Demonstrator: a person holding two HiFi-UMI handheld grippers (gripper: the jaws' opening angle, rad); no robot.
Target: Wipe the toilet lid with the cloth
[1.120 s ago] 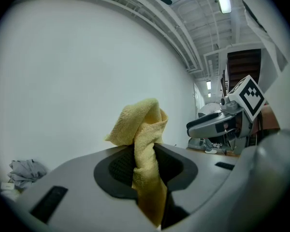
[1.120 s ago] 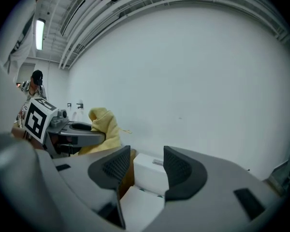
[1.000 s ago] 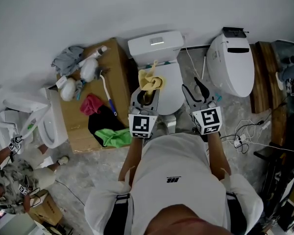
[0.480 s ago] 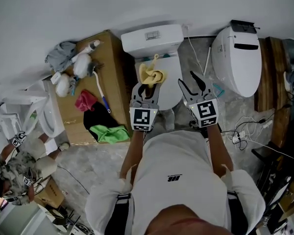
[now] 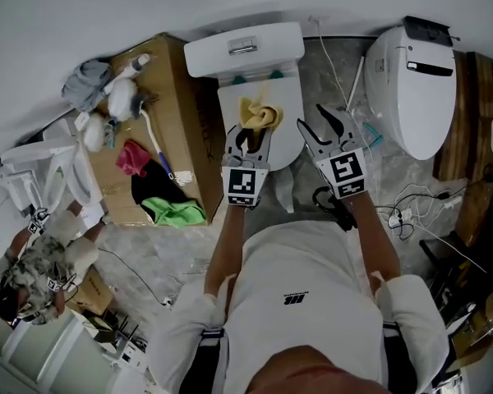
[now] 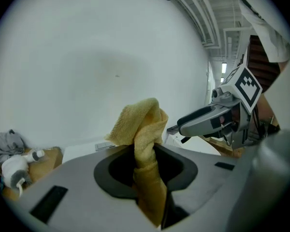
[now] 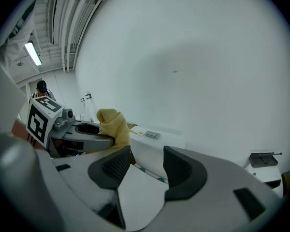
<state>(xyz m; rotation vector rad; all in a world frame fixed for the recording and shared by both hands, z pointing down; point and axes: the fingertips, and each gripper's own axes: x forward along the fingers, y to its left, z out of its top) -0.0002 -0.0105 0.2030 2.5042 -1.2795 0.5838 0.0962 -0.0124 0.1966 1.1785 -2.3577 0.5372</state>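
Observation:
A white toilet stands below me, its shut lid (image 5: pixel 283 105) in front of the cistern (image 5: pixel 245 49). My left gripper (image 5: pixel 251 137) is shut on a yellow cloth (image 5: pixel 257 113), which bunches up above the lid's middle. The same yellow cloth (image 6: pixel 141 129) rises from between the jaws in the left gripper view. My right gripper (image 5: pixel 325 127) hovers open over the lid's right edge with nothing between its fingers. In the right gripper view the lid (image 7: pixel 142 197) shows between the open jaws, with the cloth (image 7: pixel 113 124) and left gripper to the left.
A cardboard box (image 5: pixel 172 130) left of the toilet carries a brush (image 5: pixel 152 142), red, black and green cloths (image 5: pixel 174 212) and bottles. A second white toilet (image 5: pixel 415 89) stands to the right. Cables (image 5: pixel 419 203) lie on the floor. A person (image 5: pixel 33 277) crouches at the lower left.
Both grippers have moved forward over the lid toward the cistern, the left one carrying the yellow cloth. The view has shifted, so the toilet sits higher in the picture.

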